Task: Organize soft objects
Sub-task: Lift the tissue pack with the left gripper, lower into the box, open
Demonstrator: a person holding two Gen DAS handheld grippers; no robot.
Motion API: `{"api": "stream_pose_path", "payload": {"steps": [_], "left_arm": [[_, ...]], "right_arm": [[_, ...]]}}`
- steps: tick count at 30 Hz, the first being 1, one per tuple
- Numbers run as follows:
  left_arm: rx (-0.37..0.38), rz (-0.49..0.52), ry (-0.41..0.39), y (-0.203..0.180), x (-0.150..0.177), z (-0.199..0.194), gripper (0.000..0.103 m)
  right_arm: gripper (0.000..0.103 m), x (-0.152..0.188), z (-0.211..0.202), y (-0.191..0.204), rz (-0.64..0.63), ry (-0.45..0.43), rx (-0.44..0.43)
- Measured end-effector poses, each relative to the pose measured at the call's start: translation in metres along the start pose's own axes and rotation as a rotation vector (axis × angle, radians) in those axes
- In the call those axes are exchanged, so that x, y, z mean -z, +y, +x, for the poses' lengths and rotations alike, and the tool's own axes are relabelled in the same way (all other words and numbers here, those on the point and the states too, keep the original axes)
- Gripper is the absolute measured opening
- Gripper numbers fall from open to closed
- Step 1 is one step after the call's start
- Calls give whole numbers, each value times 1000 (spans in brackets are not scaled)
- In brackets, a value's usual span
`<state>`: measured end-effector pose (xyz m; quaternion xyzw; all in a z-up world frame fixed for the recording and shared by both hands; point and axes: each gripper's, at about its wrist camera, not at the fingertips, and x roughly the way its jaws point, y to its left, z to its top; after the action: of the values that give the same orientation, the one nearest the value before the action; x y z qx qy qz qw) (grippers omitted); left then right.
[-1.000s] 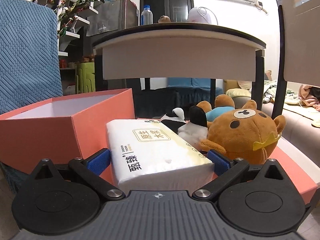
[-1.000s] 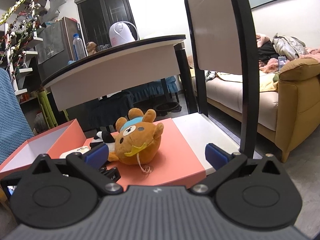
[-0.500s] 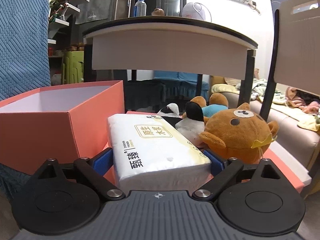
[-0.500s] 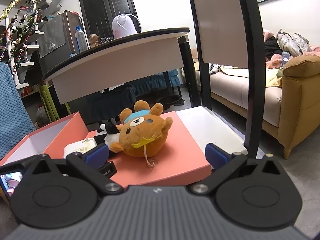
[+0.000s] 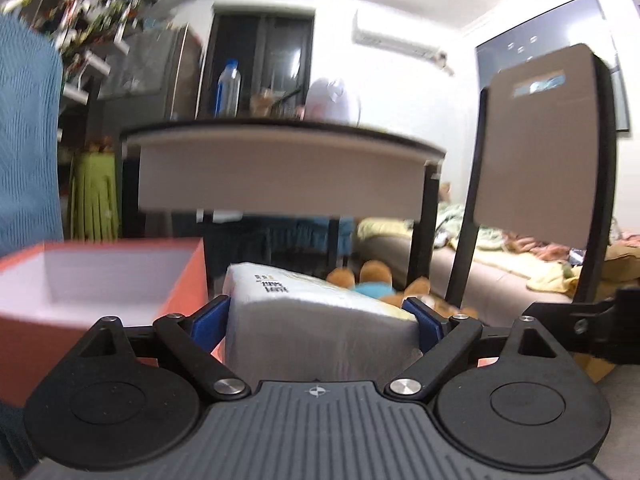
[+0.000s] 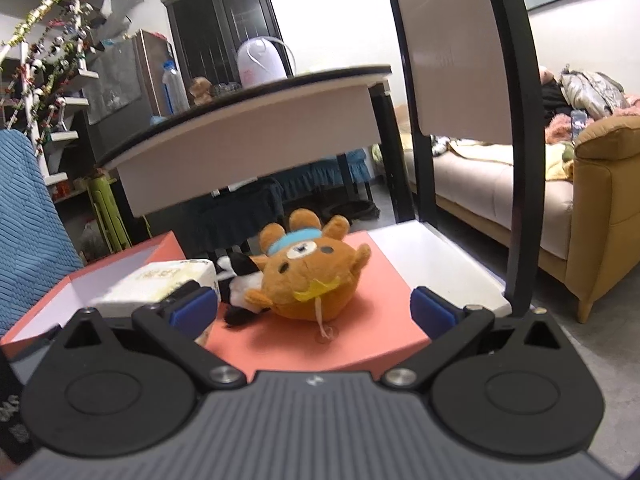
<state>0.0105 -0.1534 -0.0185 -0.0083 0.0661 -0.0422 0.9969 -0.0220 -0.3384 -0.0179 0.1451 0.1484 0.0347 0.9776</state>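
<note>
Squarely between hand-held gripper [image 5: 316, 320] pads: tissue pack [image 5: 320, 328]

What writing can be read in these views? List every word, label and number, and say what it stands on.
White plastic-wrapped soft tissue pack, left wrist view: black print on its top, too blurred to read.
Same tissue pack, right wrist view: gold-framed label on its top, too small and blurred to read.
Nothing else shows legible text.
</note>
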Motion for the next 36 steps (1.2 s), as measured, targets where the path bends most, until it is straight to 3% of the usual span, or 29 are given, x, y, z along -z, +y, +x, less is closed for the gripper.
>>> {"api": "stream_pose_path", "payload": {"steps": [5,18,23,31,36], "left_arm": [[21,0,-11,27,-21,1,92],[-106,4,-6,128,-65,16,90],[-152,5,-10,163,-68,27,90],[-162,-102,181,219,-44,68,90],[-211,-120,213,239,-35,73,90]], "right_arm": [[103,0,0,7,0,-23,-11],[103,5,17,40,-29,8,-76],[103,9,24,55,-75,31,-95],[103,12,41,65,-79,72,-87],[103,13,48,66,-60,98,-100]]}}
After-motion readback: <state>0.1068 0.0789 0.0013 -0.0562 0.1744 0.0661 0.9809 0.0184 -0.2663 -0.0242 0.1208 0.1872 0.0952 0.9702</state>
